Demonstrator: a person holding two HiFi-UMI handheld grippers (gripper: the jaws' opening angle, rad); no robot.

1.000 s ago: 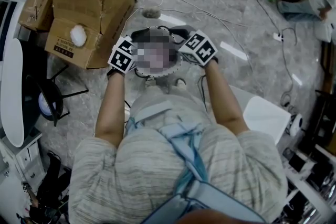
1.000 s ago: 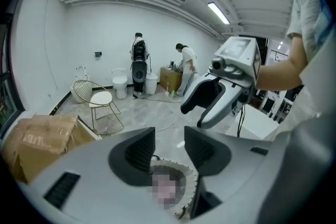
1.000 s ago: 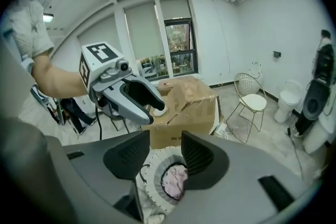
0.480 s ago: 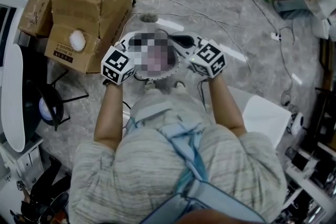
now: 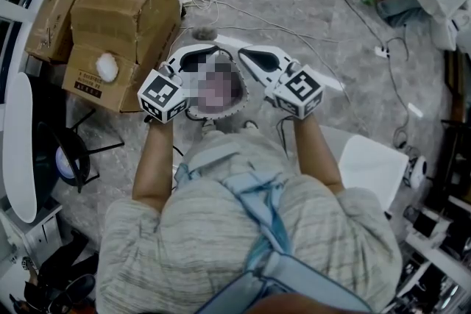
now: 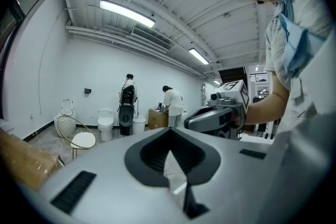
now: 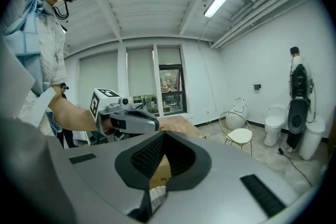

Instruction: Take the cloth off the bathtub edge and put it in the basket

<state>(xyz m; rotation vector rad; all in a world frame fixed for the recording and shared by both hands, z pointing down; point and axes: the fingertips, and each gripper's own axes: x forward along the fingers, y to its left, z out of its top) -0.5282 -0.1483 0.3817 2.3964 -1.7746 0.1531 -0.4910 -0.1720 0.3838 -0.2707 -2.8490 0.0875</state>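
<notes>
I read left gripper (image 6: 169,136) and right gripper (image 7: 164,136) jaws fully closed, nothing between them. Ahead of them no cloth, bathtub or basket shows; progress indeterminable.

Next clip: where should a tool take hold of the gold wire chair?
Probably the gold wire chair by its backrest's top rim, coming from above: that thin wire hoop stands upright and free, so jaws fit round it; the white seat is too broad.

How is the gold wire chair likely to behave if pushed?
The wire chair looks light for its size: thin rods, small white seat. On slim legs over the smooth floor it would probably slide, or tip if pushed high. The metal frame seems stiff.
</notes>
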